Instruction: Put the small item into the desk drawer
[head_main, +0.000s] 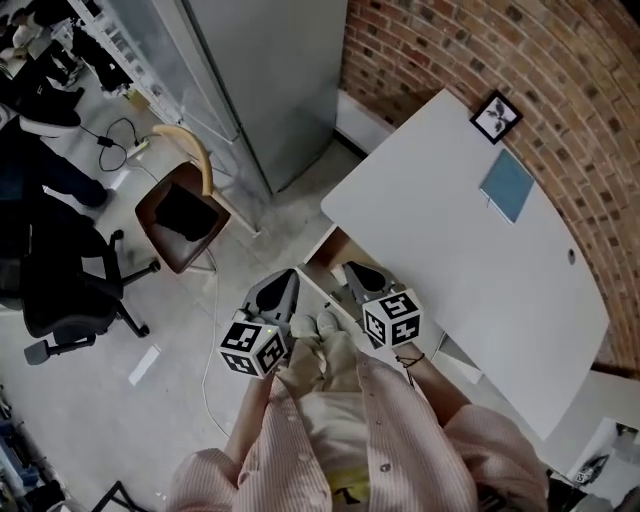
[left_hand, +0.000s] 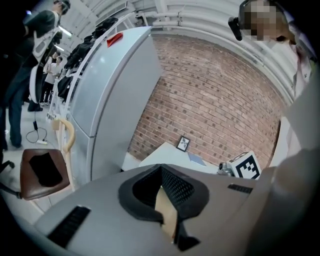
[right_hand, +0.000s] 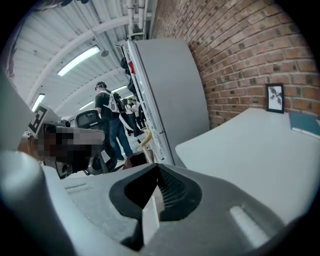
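Observation:
In the head view both grippers are held side by side in front of the person, at the white desk's (head_main: 450, 240) near-left corner. The left gripper (head_main: 287, 276) points at the floor beside a pulled-out drawer (head_main: 333, 248) whose brown inside shows under the desk edge. Over that drawer's front hangs the right gripper (head_main: 354, 270). The left gripper (left_hand: 161, 169) has its dark pads meeting, with nothing held. The right gripper (right_hand: 157, 168) is likewise shut and empty. No small item shows in any view.
On the desk's far side stand a small framed picture (head_main: 496, 116) and a blue notebook (head_main: 507, 185), against a brick wall (head_main: 560, 90). A tall grey cabinet (head_main: 270, 80) stands left of the desk. A brown chair (head_main: 180, 215) and a black office chair (head_main: 60, 285) stand on the floor, with people beyond.

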